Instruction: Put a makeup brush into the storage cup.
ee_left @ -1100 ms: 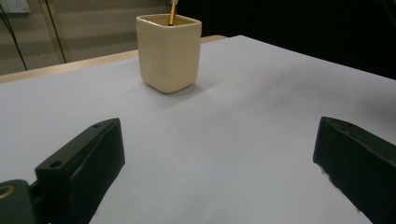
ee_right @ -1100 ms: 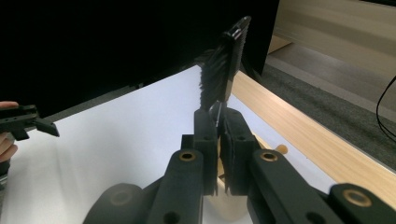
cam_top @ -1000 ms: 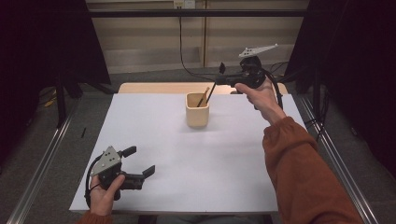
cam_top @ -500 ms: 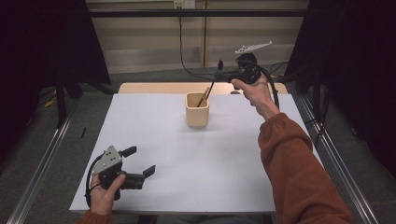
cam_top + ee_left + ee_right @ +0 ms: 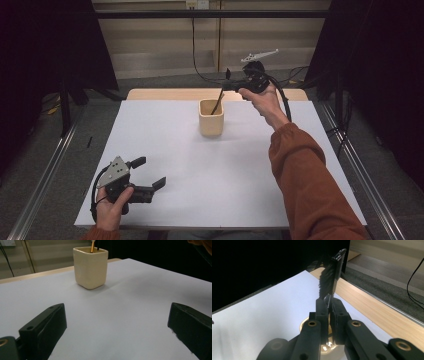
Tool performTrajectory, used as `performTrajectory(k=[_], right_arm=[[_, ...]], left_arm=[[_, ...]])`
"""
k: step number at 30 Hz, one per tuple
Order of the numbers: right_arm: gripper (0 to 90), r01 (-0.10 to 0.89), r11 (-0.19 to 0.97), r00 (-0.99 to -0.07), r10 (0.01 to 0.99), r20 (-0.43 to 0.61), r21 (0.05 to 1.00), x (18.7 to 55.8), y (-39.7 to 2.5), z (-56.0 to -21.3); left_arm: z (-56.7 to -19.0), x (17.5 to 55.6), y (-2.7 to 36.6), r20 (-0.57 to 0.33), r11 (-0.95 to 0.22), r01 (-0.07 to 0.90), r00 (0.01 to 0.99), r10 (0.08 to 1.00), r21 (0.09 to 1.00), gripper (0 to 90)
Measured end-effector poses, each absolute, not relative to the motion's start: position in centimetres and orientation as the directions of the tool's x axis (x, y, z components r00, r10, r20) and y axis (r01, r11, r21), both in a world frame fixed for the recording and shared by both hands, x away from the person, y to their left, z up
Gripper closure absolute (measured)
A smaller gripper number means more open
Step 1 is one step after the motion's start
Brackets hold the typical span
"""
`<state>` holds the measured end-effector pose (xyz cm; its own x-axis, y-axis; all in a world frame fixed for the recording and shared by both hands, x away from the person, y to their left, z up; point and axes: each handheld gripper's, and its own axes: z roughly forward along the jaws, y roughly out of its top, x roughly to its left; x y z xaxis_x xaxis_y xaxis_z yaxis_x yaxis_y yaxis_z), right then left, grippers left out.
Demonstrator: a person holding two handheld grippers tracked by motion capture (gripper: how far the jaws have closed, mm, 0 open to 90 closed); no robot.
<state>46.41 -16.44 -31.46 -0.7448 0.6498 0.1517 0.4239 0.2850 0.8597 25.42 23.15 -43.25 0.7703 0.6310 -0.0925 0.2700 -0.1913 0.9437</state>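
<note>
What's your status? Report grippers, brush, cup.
Right gripper shut on brush, above cup. Left gripper open, near table edge. Brush's lower end in cup. Nothing in the way.

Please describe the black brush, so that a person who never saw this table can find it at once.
On the white table, find the cream cup near the far edge. The black brush slants out of it, clamped by the right gripper. Its dark bristled head differs from the tan stick beside it.
</note>
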Motion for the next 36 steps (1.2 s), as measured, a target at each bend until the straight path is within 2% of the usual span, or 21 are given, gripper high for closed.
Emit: performTrajectory(k=[14,36], right_arm=[[85.6,0.461,0.273,-0.728,0.660,0.184,0.844,46.6,-16.4,-33.8],[85.5,0.486,0.281,-0.723,0.661,0.200,0.827,46.3,-15.5,-36.2]], left_arm=[[-43.2,25.3,22.9,-0.067,-0.211,0.254,0.773,0.631,0.944,2.0],[-43.1,25.4,23.2,-0.081,-0.196,0.266,0.763,0.642,0.944,1.8]])
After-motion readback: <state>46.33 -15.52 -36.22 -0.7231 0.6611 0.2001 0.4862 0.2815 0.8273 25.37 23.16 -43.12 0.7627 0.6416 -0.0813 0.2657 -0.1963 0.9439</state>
